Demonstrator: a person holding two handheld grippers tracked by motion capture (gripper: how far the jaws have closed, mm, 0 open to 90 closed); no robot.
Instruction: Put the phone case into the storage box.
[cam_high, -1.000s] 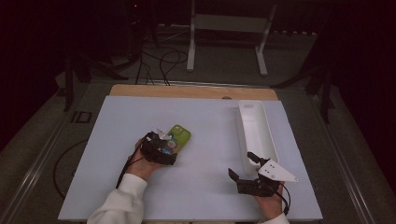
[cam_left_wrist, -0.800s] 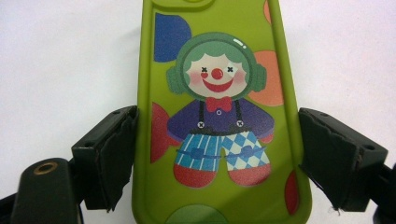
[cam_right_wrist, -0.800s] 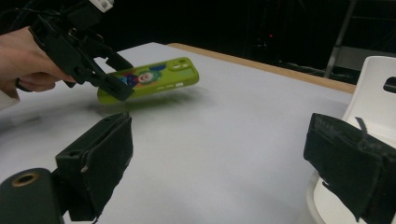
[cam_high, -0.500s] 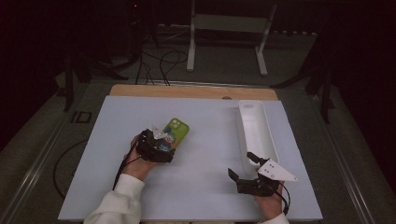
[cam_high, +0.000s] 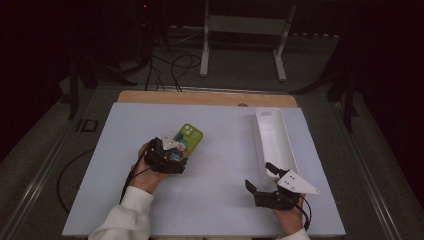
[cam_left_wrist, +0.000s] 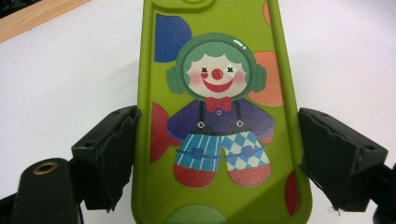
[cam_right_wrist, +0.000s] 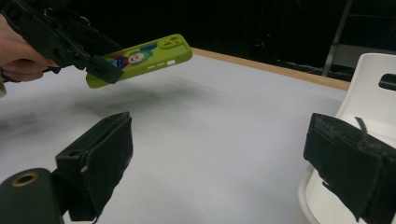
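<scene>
A lime-green phone with a clown picture on its back hangs tilted above the white table, far end higher. My left gripper is shut on its near end, with the pads pressed against its two long edges. The right gripper view shows that phone clear of the table, with a shadow beneath it. My right gripper stands open near the table's front right, with nothing between its fingers.
A long white tray lies at the right, just beyond the right gripper, and appears at the right edge of the right gripper view. A wooden strip borders the table's far edge. A metal stand and cables lie beyond.
The left gripper has risen a little with the phone in it and drifted slightly to the left. The right gripper has stayed where it was.
</scene>
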